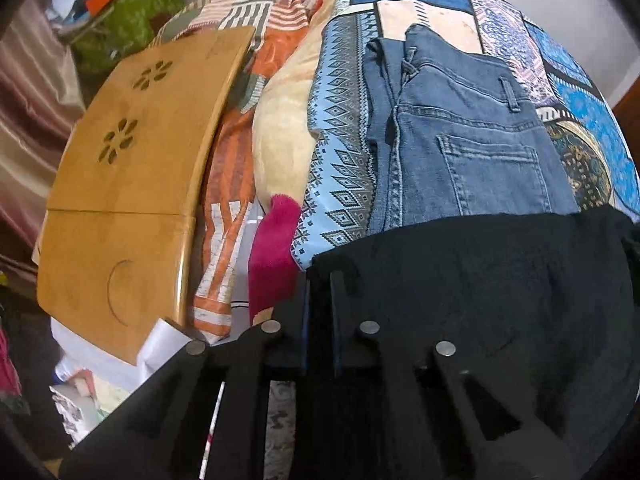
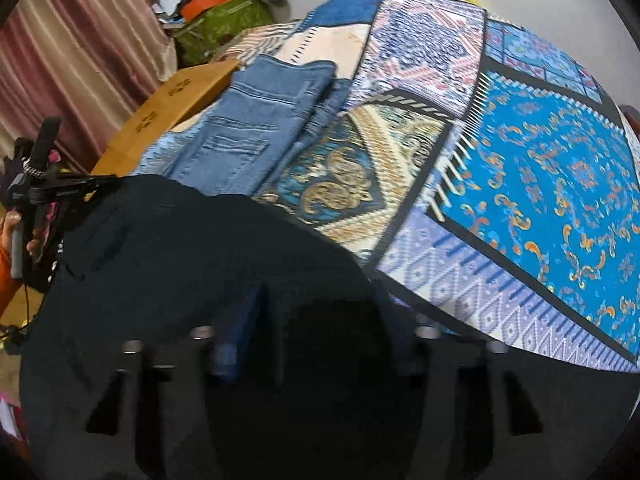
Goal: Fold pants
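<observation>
Black pants [image 1: 480,280] lie across the near edge of the patterned bedspread [image 1: 348,128]; they fill the lower part of the right wrist view [image 2: 180,248] too. My left gripper [image 1: 320,292] is shut on the left edge of the black pants. My right gripper [image 2: 272,304] is shut on the black cloth; the view is blurred. Folded blue jeans [image 1: 472,152] lie on the bed beyond the black pants, also in the right wrist view [image 2: 248,128].
A wooden lap table [image 1: 132,168] lies left of the bed on an orange striped cloth [image 1: 228,168]. A cream pillow [image 1: 284,128] and a magenta cloth [image 1: 272,256] lie between. Clutter and a green bag [image 2: 224,24] stand by the curtain [image 2: 80,48]. The left gripper's handle [image 2: 36,184] shows at left.
</observation>
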Demonstrator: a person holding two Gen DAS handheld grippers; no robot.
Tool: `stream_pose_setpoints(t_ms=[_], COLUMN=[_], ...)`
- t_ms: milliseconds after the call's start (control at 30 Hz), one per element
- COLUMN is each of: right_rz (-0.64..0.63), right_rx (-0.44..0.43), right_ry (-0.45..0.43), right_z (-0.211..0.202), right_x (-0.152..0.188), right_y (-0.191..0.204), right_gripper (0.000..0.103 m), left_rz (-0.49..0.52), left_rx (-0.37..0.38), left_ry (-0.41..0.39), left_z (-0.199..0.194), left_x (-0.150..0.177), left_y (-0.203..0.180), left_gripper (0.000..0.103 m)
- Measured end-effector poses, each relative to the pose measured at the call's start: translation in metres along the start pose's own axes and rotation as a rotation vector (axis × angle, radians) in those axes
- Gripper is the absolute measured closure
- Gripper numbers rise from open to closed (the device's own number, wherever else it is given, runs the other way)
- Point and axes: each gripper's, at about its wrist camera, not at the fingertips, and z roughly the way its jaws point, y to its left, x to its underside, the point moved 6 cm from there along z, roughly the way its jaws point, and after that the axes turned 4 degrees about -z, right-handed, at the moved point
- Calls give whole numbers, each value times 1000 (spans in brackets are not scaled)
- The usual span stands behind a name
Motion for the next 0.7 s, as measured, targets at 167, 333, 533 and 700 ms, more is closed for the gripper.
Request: stream_pose_setpoints(t_ms=[167,333,533,700], right_rz=[-25,6,40,12], right_rx=[43,55,65,94], right_ry=[-27,-71,-158,-233], right_z=[0,-16,-63,-113], right_x=[-8,-5,-2,10], right_y=[8,10,21,50], right_gripper=[95,97,97,97], left_rz=[19,48,52,70], left_rx=[-12,-7,15,18], left_ry=[-83,-145,-232,-290], left_z=[-27,-59,-115,-160], left_x=[-6,-8,5,29], left_y=[-5,-14,-21,-23], left_gripper=[97,97,97,98])
